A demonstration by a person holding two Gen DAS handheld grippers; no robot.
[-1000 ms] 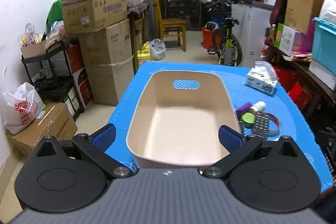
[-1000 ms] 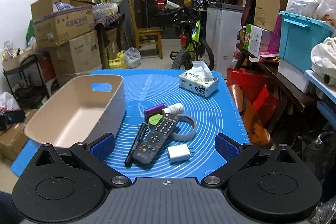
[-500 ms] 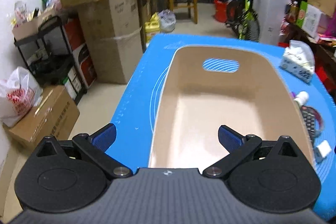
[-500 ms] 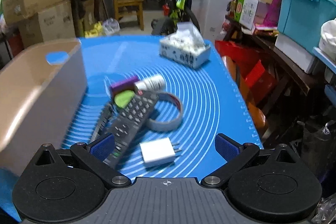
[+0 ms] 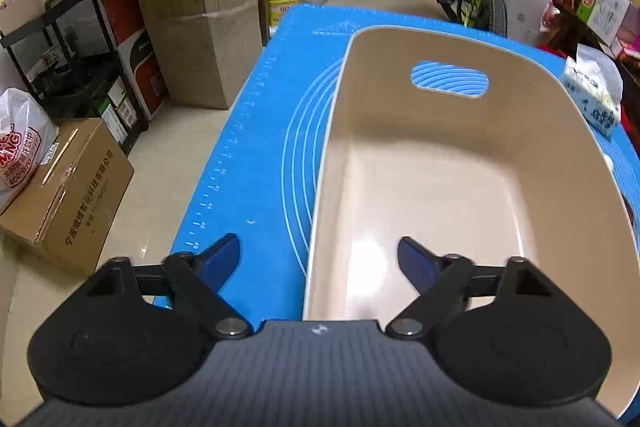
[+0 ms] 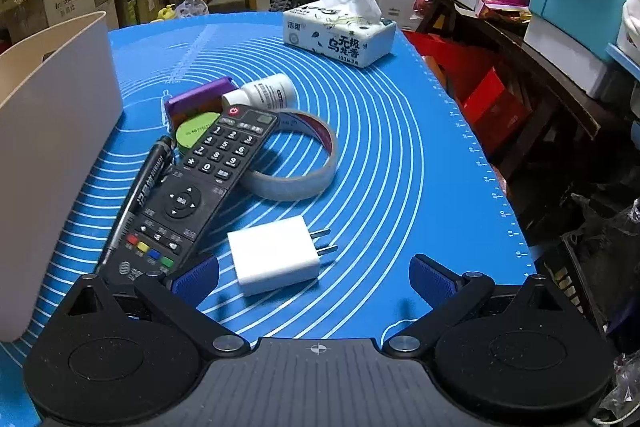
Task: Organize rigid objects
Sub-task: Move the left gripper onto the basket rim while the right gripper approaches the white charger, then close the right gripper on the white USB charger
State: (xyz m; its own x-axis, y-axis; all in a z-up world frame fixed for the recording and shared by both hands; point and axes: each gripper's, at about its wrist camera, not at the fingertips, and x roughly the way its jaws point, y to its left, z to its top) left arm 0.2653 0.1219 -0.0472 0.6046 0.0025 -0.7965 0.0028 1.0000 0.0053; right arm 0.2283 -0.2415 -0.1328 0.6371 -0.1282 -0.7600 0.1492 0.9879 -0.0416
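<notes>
Your left gripper (image 5: pixel 319 259) straddles the near left wall of the beige bin (image 5: pixel 532 131), its jaws closing but not yet pinching it; the bin shows nothing inside. Your right gripper (image 6: pixel 314 277) is spread wide over the white charger (image 6: pixel 274 255), beside the remote (image 6: pixel 192 193).

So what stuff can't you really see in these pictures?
- Purple box, right wrist view: its near side is hidden by the green lid and the remote.
- Pen, right wrist view: its low end goes behind the right claw.
- Bin, left wrist view: its near wall is covered by the left claw, whose jaws are closing astride the bin's left wall.
- Bin, right wrist view: cut off by the left edge.
</notes>
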